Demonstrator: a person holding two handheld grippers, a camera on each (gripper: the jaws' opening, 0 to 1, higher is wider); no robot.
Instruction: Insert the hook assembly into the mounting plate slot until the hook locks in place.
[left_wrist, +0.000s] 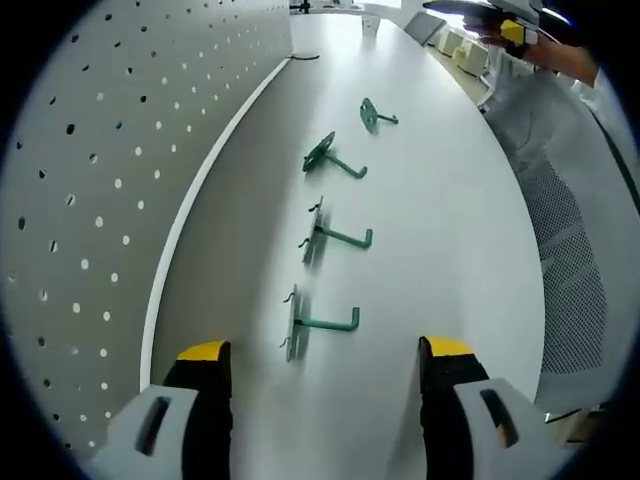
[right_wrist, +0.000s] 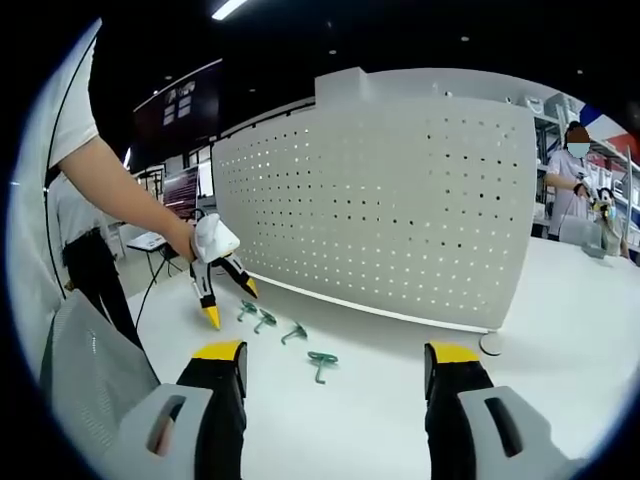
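Note:
Several green hook assemblies lie in a row on the white table (left_wrist: 450, 220). In the left gripper view the nearest hook (left_wrist: 320, 322) rests just ahead of my left gripper (left_wrist: 326, 352), which is open and holds nothing; a second hook (left_wrist: 335, 236) and a third hook (left_wrist: 335, 158) lie further on. The white perforated mounting plate (left_wrist: 90, 200) stands upright to the left of them. In the right gripper view the mounting plate (right_wrist: 400, 210) faces me. The hooks (right_wrist: 294, 333) lie in front of it, and the left gripper (right_wrist: 231, 303) hovers open above them. My right gripper (right_wrist: 335, 352) is open and empty.
A mesh chair back (left_wrist: 570, 260) stands by the table's right edge. A small round disc (right_wrist: 490, 343) lies at the plate's right foot. A person's hand (right_wrist: 180, 240) holds the left gripper. Another person (right_wrist: 575, 180) stands at the far right.

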